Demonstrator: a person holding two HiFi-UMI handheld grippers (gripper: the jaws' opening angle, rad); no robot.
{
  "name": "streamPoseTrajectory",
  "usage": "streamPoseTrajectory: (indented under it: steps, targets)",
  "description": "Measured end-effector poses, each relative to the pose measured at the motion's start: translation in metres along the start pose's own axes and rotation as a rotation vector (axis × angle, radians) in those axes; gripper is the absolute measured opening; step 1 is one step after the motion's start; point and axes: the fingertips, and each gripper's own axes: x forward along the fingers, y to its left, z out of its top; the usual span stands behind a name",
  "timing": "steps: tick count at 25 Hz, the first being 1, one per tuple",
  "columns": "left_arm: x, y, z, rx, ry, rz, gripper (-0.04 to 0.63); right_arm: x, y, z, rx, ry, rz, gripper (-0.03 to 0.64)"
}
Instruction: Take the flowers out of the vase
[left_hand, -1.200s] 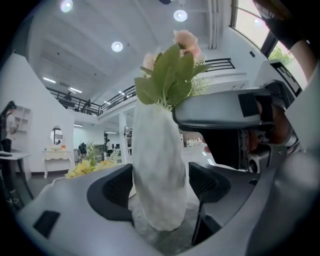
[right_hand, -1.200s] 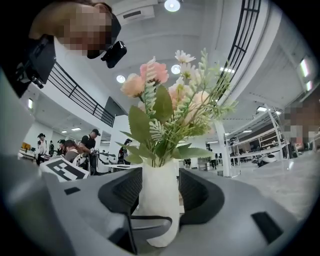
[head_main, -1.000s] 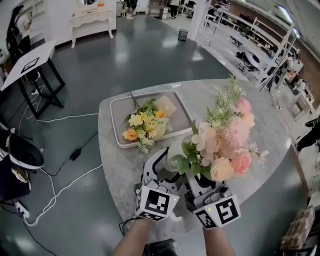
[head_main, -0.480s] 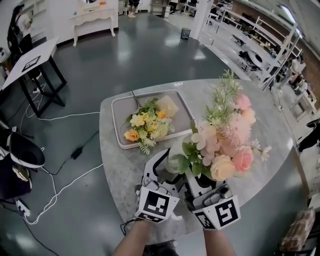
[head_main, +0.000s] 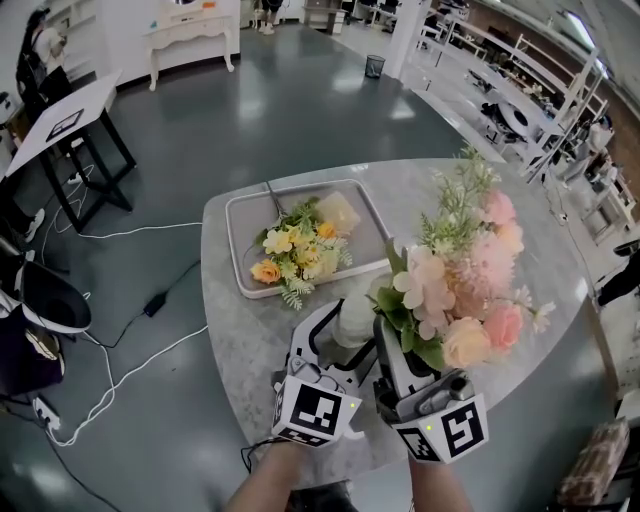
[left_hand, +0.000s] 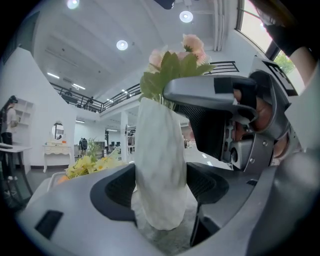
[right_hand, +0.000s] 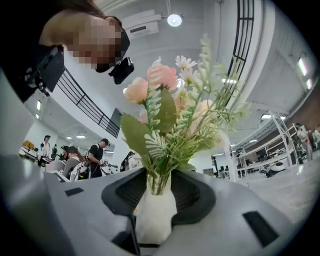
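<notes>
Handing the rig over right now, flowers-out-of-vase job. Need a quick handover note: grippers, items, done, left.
Left gripper: shut on the white vase, holding it upright on the table.
Right gripper: fingers have just been closing around the pink bouquet stems at the vase mouth; a firm grip can't be confirmed yet.
Done: yellow bouquet already lies on the tray.
Left: secure the stems, lift the pink bouquet out, probably lay it on the tray too.
</notes>
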Motion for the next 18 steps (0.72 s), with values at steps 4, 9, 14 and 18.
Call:
streamPoseTrajectory:
  steps: [4,9,14,18]
  targets:
    - [0.001,0.000,-0.001,0.001,0.007,0.003,0.325,0.007,0.007,0.005,-0.053,0.025,0.030,0.133]
    - [0.000,0.000,-0.001,0.002,0.016,0.009,0.326,0.007,0.004,0.009,-0.041,0.036,0.024,0.091]
    - [-0.001,0.000,0.000,0.008,0.026,0.008,0.327,0.009,-0.007,0.021,0.030,0.016,0.016,0.083]
    - [-0.002,0.000,0.002,0.013,0.032,0.002,0.327,0.013,-0.006,0.025,0.035,0.024,0.027,0.082]
